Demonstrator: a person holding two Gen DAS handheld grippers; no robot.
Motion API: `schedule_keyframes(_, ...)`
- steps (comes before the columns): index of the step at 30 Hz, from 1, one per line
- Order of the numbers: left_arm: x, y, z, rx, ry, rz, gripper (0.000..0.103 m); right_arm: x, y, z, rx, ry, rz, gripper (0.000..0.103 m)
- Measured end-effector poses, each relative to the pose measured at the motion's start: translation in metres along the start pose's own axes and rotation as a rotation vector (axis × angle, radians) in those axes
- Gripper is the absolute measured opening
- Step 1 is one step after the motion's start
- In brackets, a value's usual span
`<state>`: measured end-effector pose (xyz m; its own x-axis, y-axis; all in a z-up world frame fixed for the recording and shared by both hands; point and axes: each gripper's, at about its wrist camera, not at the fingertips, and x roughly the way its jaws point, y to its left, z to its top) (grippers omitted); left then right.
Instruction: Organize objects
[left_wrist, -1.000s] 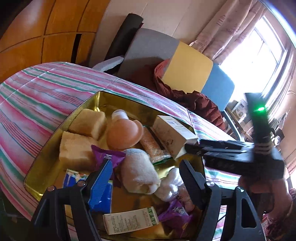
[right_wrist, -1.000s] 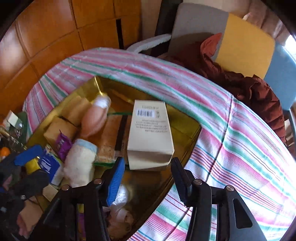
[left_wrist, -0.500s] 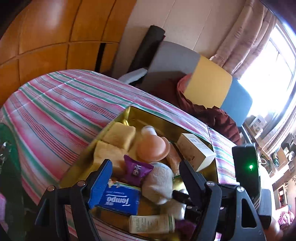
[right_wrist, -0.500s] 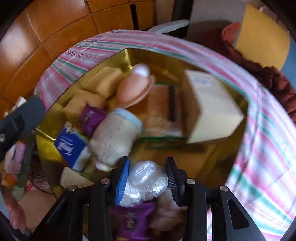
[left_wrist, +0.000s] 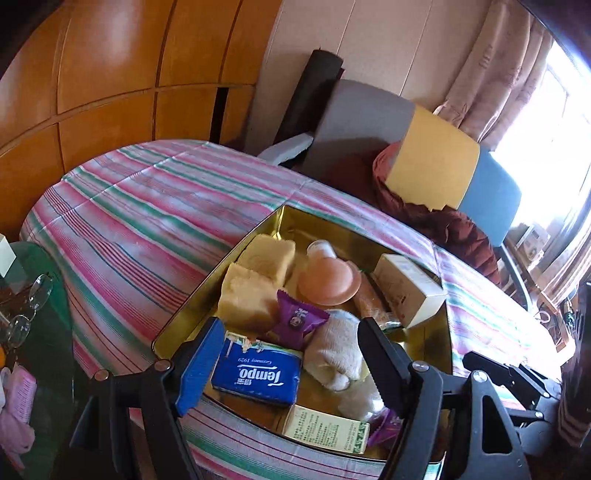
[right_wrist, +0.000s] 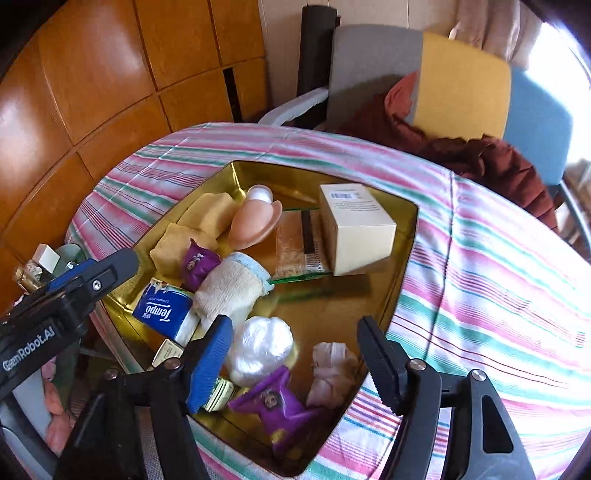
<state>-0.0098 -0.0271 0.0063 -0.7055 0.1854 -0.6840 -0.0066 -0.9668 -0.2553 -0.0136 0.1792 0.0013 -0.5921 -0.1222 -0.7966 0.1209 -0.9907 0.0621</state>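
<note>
A gold tray (left_wrist: 192, 299) (right_wrist: 402, 243) on the striped tablecloth holds several items: two yellow sponges (left_wrist: 247, 291), a peach bottle (left_wrist: 328, 280) (right_wrist: 255, 221), a cream box (left_wrist: 410, 291) (right_wrist: 354, 229), a blue Tempo tissue pack (left_wrist: 258, 373) (right_wrist: 162, 310), a rolled towel (left_wrist: 332, 350) (right_wrist: 232, 291), purple candy packets (right_wrist: 277, 402) and a clear plastic bag (right_wrist: 258, 347). My left gripper (left_wrist: 288, 365) is open and empty above the tray's near side. My right gripper (right_wrist: 295, 362) is open and empty above the plastic bag.
A chair with grey, yellow and blue cushions (left_wrist: 432, 166) and a dark red jacket (right_wrist: 480, 155) stands behind the table. Wooden panels (left_wrist: 110, 74) line the left wall. A glass side table with eyeglasses (left_wrist: 33, 295) is at the left.
Both grippers have drawn back and up from the tray. The right gripper, closed around the plastic bag half a second ago, now stands open with the bag lying in the tray.
</note>
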Motion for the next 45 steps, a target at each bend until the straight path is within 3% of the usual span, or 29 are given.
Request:
schedule_keyframes(16, -0.022, -0.015, -0.001, 0.084, -0.046, 0.166, 0.076, -0.029, 0.005, -0.002, 0.058, -0.122, -0.071, 0.102)
schedule_keyframes(24, -0.019, -0.016, 0.000, 0.117, 0.003, 0.257, 0.076, -0.028, 0.008, 0.000, 0.084, -0.131, -0.098, 0.103)
schedule_keyframes(39, -0.009, -0.022, -0.010, 0.142, 0.083, 0.214, 0.072, -0.018, -0.002, -0.004, 0.144, -0.098, -0.148, 0.103)
schedule_keyframes(45, -0.010, -0.026, -0.011, 0.155, 0.063, 0.222, 0.069, -0.017, -0.009, -0.005, 0.172, -0.096, -0.153, 0.103)
